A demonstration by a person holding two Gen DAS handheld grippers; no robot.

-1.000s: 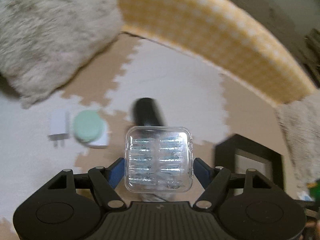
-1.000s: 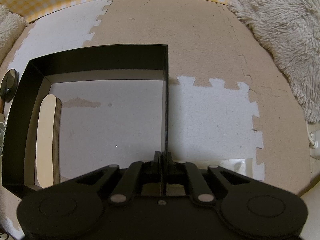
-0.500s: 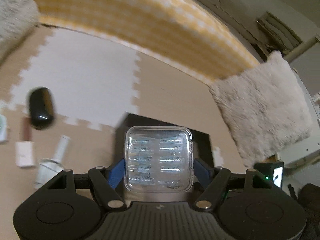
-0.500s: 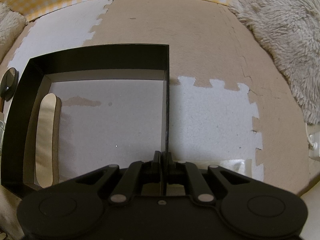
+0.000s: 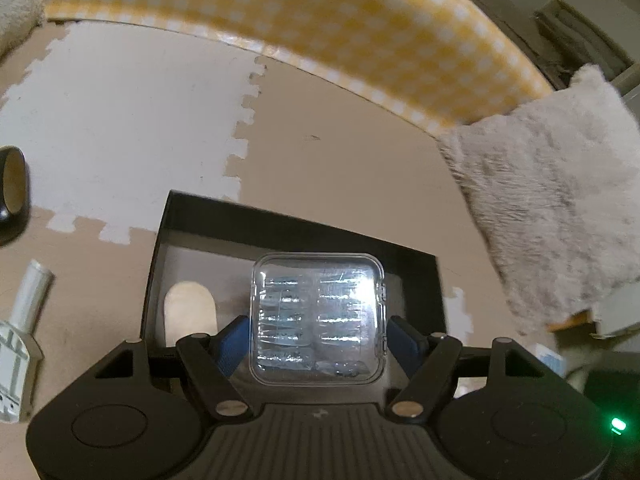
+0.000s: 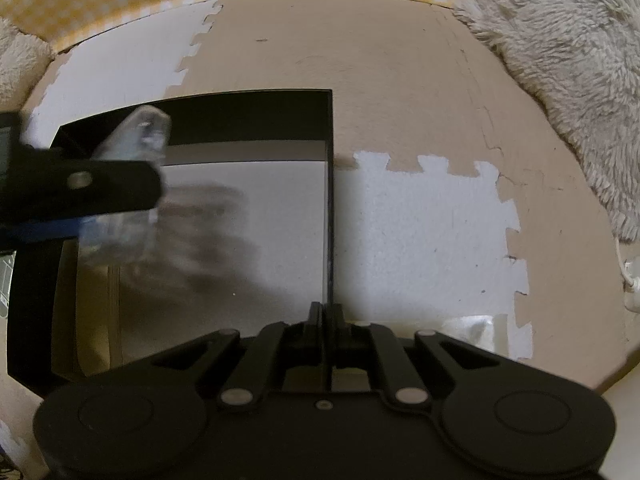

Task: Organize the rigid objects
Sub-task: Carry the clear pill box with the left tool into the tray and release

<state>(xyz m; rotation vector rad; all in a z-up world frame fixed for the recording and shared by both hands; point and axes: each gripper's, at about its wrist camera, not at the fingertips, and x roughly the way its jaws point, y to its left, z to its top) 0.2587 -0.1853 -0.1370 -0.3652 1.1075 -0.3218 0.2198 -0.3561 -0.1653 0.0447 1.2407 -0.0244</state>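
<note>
My left gripper point(image 5: 318, 340) is shut on a clear plastic case point(image 5: 318, 318) with small shiny items inside, its blue pads pressing both sides. The case hangs over the open black box point(image 5: 208, 216), which has a pale wooden oval piece point(image 5: 190, 312) lying at its left side. In the right wrist view the same case point(image 6: 128, 184) and the left gripper's finger point(image 6: 80, 188) come in blurred from the left above the box. My right gripper point(image 6: 325, 312) is shut on the right wall of the black box point(image 6: 330, 200).
Beige and white foam mats point(image 5: 120, 112) cover the floor. A yellow checked edge point(image 5: 320, 24) runs along the back. A fluffy cushion point(image 5: 552, 184) lies at the right. Left of the box lie a black cylinder point(image 5: 12, 184) and a white tube point(image 5: 28, 300).
My left gripper has carried the clear case to the right, from above the scattered items to over the black box. It now shows in the right wrist view. The right gripper has kept still.
</note>
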